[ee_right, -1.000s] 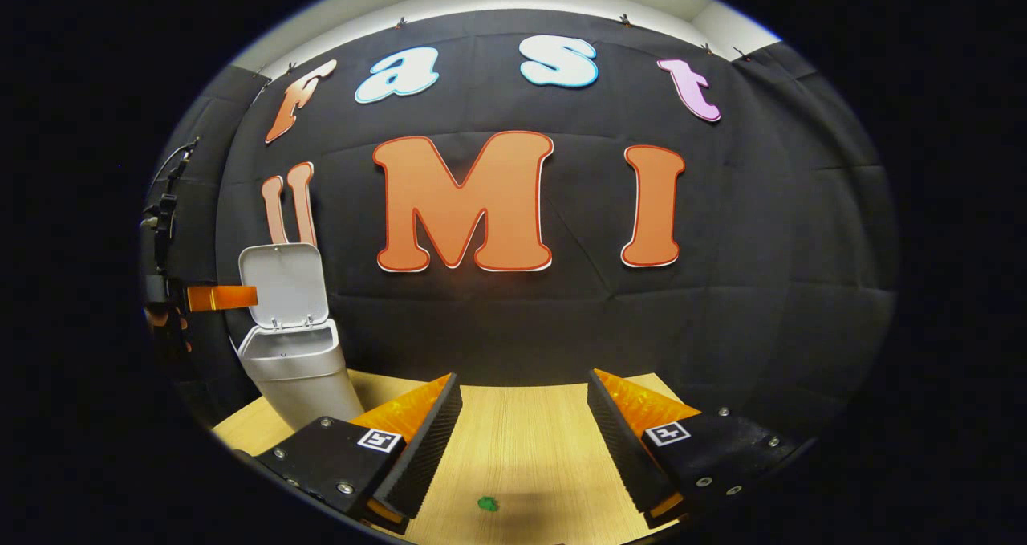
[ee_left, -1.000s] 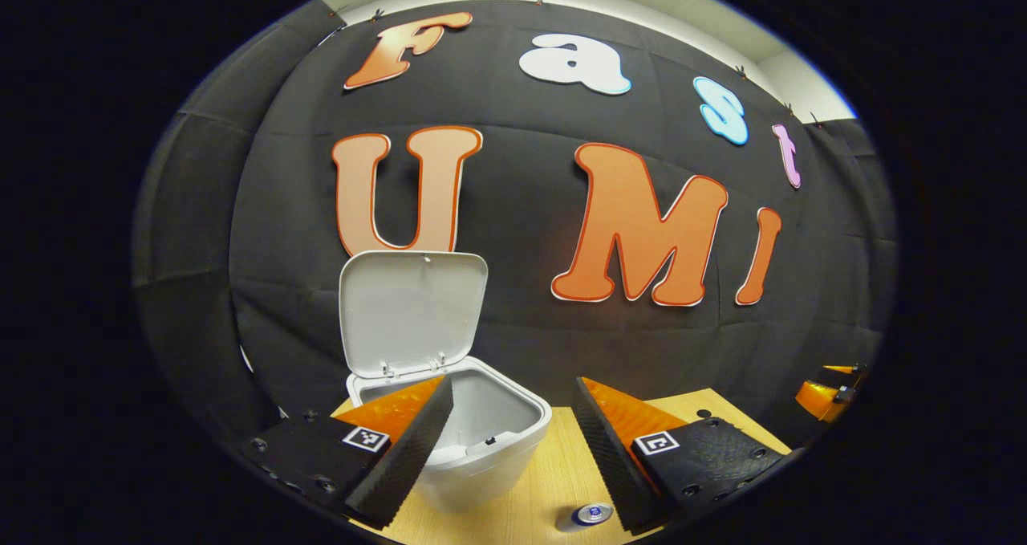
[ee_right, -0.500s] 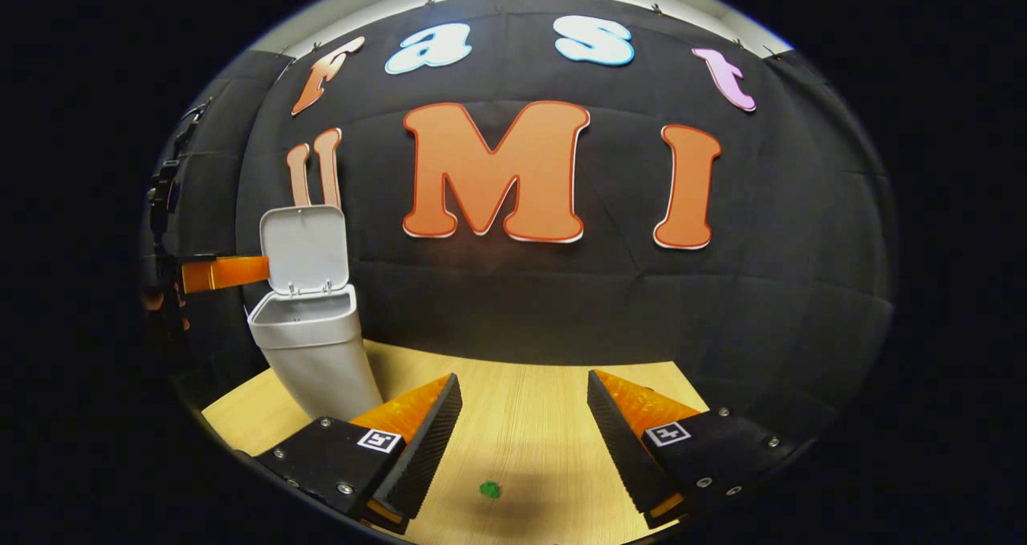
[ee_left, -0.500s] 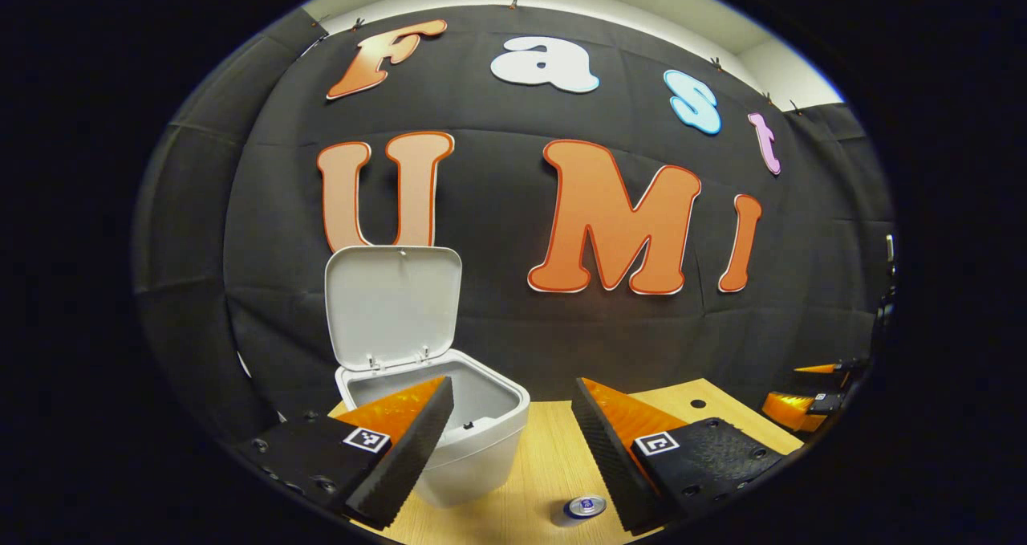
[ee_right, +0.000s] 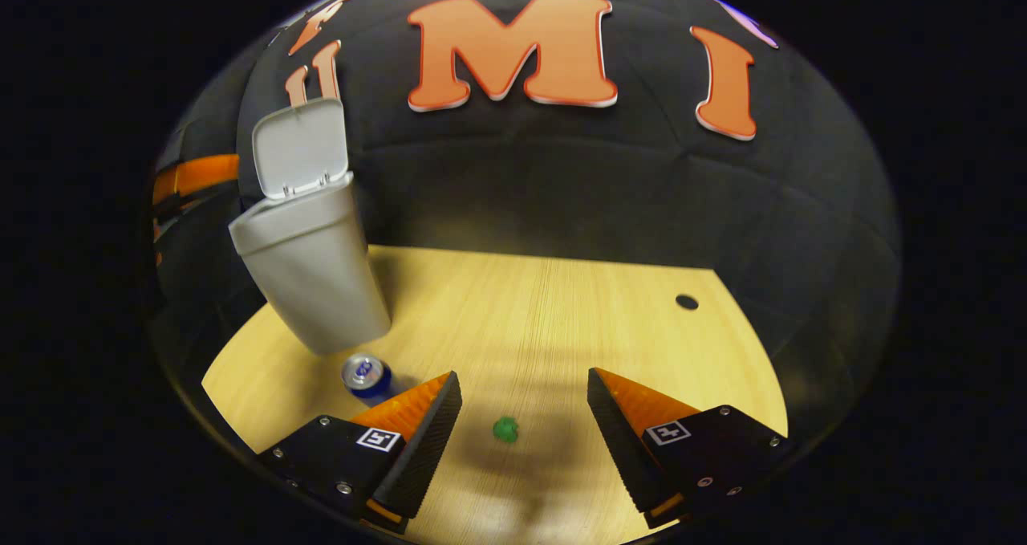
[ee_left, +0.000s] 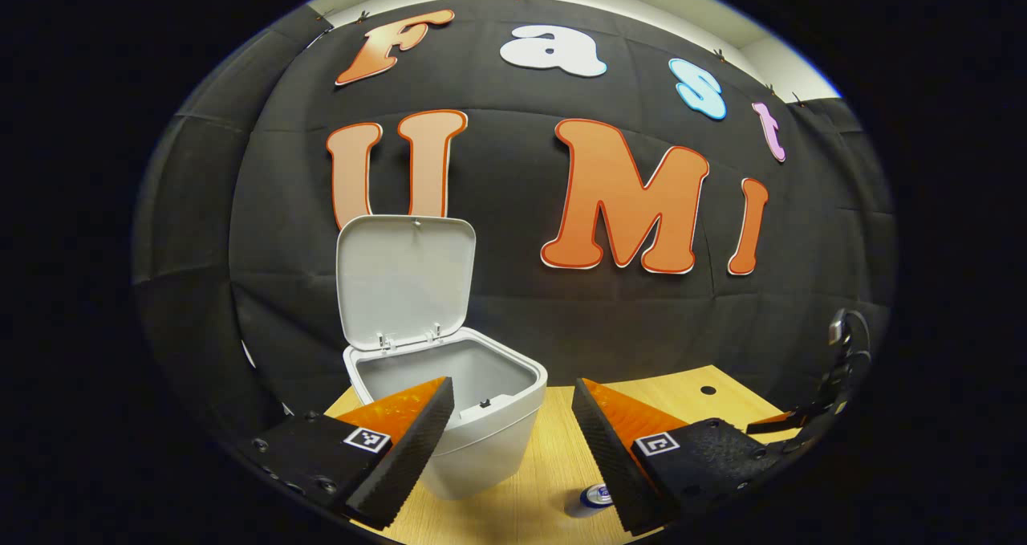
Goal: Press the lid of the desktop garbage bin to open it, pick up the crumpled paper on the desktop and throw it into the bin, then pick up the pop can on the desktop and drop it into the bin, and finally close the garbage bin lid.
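My left tongs point(ee_left: 512, 441) stand wide and hold nothing, in front of the garbage bin point(ee_left: 469, 441), which sits near the back left corner of the bench point(ee_left: 682, 396). Its lid point(ee_left: 403, 280) is upright, so I judge the opening step is done. The pop can point(ee_right: 367, 375) stands just before the foot of the bin, toward the front left edge of the bench.

My right tongs point(ee_right: 521, 441) are also wide and hold nothing. The crumpled paper point(ee_right: 505, 429), a small green ball, lies on the bench between their two fingers but a little ahead of them, nearer to the front edge.

The step in hand, I think, is to pick up this paper. To do it well, I should bring the right tongs down with the ball in the middle of the gap, let the fingertips almost touch the wood, then close slowly. The ball is small and light, so a fast closing may flick it away. The left tongs should remain clear of the bin mouth.
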`<state>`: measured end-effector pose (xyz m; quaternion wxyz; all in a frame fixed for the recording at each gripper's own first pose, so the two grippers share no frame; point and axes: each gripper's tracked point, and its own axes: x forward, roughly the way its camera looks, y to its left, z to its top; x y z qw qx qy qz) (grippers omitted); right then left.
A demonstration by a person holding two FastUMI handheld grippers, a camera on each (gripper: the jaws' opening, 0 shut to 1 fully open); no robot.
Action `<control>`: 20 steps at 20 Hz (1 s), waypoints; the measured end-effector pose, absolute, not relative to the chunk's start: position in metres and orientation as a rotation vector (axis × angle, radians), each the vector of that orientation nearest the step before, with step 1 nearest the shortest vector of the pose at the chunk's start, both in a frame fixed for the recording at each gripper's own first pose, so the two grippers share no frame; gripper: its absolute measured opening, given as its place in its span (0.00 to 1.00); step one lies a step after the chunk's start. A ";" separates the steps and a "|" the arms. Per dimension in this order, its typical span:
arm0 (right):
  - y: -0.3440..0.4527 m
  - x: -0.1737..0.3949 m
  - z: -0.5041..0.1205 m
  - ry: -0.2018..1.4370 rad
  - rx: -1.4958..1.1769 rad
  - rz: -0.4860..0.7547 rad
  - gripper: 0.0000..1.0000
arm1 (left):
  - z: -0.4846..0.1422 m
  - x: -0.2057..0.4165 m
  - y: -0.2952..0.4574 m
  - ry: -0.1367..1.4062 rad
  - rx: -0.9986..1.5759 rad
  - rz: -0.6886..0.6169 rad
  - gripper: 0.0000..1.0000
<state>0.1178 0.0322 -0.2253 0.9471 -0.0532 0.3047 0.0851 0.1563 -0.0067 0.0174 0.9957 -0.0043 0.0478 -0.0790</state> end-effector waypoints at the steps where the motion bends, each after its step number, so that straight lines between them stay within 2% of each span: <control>1: 0.035 0.121 -0.245 0.656 -0.126 0.191 0.95 | 0.015 0.156 -0.004 0.101 -0.004 -0.157 0.94; 7: 0.048 0.125 -0.340 0.884 -0.168 0.248 0.96 | -0.011 0.163 0.013 0.161 0.005 -0.142 0.94; 14: 0.046 0.129 -0.378 1.029 -0.147 0.219 0.94 | -0.034 0.174 0.040 0.214 -0.004 -0.105 0.95; 16: 0.049 0.134 -0.379 1.020 -0.131 0.215 0.87 | -0.036 0.176 0.044 0.221 -0.002 -0.100 0.95; 17: 0.052 0.135 -0.379 1.030 -0.105 0.210 0.77 | -0.038 0.178 0.044 0.224 -0.001 -0.102 0.95; 18: 0.051 0.137 -0.377 1.025 -0.093 0.198 0.72 | -0.040 0.178 0.044 0.229 -0.001 -0.102 0.95; 19: 0.054 0.138 -0.377 1.026 -0.078 0.204 0.61 | -0.040 0.178 0.045 0.229 0.003 -0.101 0.95; 20: 0.056 0.138 -0.378 1.025 -0.070 0.202 0.65 | -0.039 0.180 0.044 0.228 0.006 -0.104 0.95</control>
